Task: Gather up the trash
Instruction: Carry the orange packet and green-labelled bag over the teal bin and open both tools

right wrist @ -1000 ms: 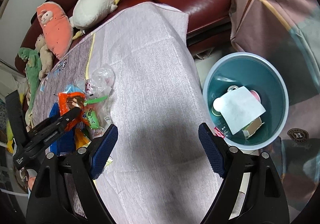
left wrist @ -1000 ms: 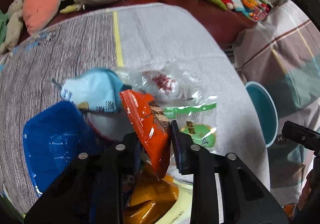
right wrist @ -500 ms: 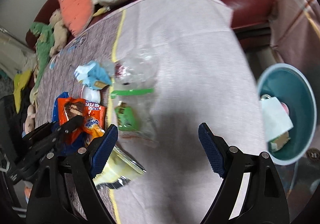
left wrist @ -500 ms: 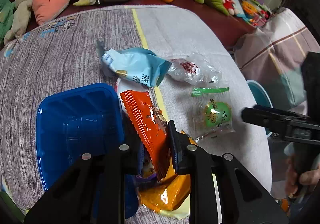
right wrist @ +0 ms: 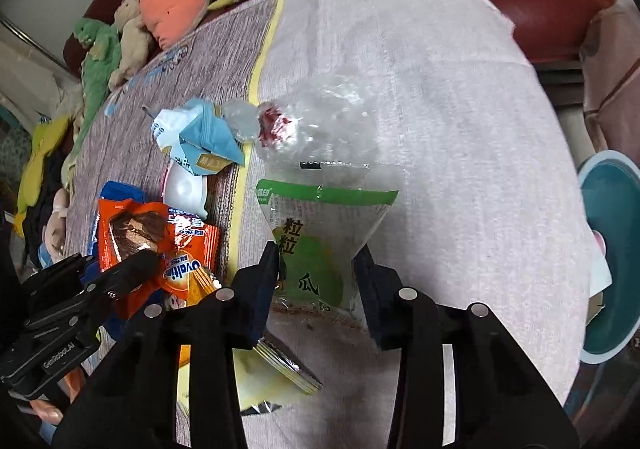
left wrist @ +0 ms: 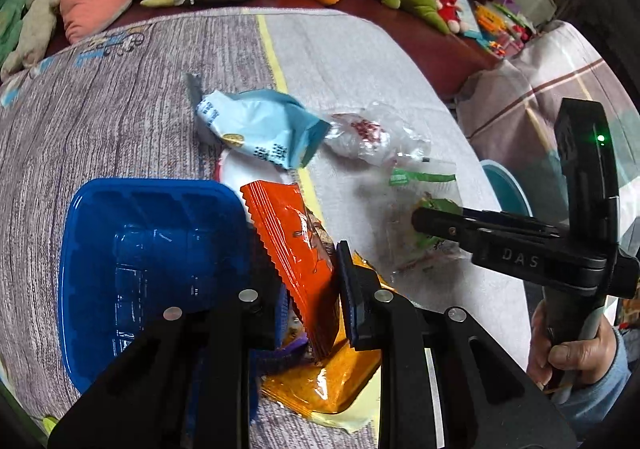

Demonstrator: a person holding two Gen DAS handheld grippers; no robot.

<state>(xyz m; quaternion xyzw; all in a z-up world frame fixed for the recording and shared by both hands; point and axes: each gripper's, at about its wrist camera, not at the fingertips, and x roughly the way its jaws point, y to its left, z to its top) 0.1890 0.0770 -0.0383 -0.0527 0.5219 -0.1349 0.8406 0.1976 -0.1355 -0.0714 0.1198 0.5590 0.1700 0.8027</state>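
Teal bin (right wrist: 608, 257) cut off by frame edge; yellow packet (right wrist: 260, 381) partly hidden behind jaws.

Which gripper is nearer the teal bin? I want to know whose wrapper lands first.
Right. The right gripper, around the green-printed wrapper, is nearer the teal bin; the left gripper is further, clamping the orange wrapper.

Even, soft indoor light, mild glare on the orange wrapper (left wrist: 296, 233). Fisheye bending with dark corners; slight blur

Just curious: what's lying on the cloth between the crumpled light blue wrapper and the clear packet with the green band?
A crumpled clear plastic bag with red print lies between the light blue wrapper and the green-banded clear packet, clearest in the right wrist view.
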